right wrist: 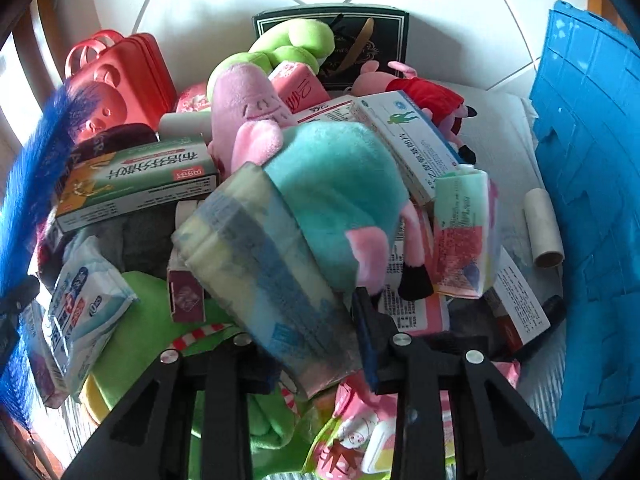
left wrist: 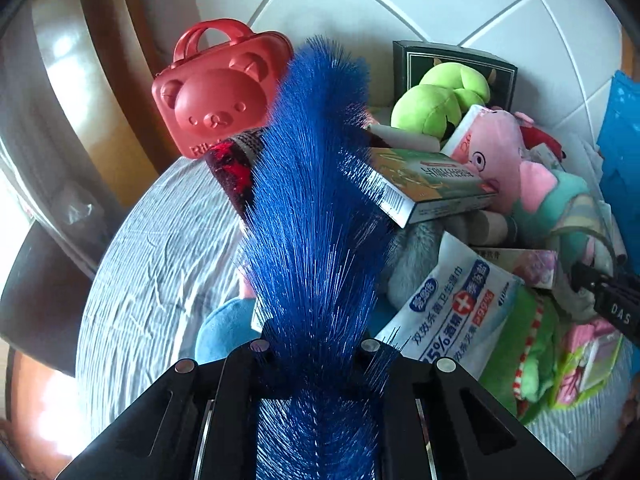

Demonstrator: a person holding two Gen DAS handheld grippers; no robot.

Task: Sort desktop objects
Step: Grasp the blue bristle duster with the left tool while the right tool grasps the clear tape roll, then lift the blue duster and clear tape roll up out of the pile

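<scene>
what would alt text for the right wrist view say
The right gripper has its fingers closed on a pastel-striped plastic-wrapped packet, tilted over a heaped pile of plush toys and printed boxes. A teal and pink plush pig lies just behind it, a red bear-face plastic case sits far left, and a blue plastic crate stands at right.

Soft daylight, left glare, fisheye warp

A blue bristly duster brush [left wrist: 316, 208] with long stiff plastic fibres stands upright, rising above the heap. A translucent pack of pastel yellow, blue and green sponges [right wrist: 260, 268] lies tilted on top of the pile, against a plush pig in a teal dress [right wrist: 336, 196]. Cardboard medicine boxes, a wet-wipe packet [left wrist: 448, 308] and a red bear-face plastic case [left wrist: 216, 96] crowd around them.
</scene>
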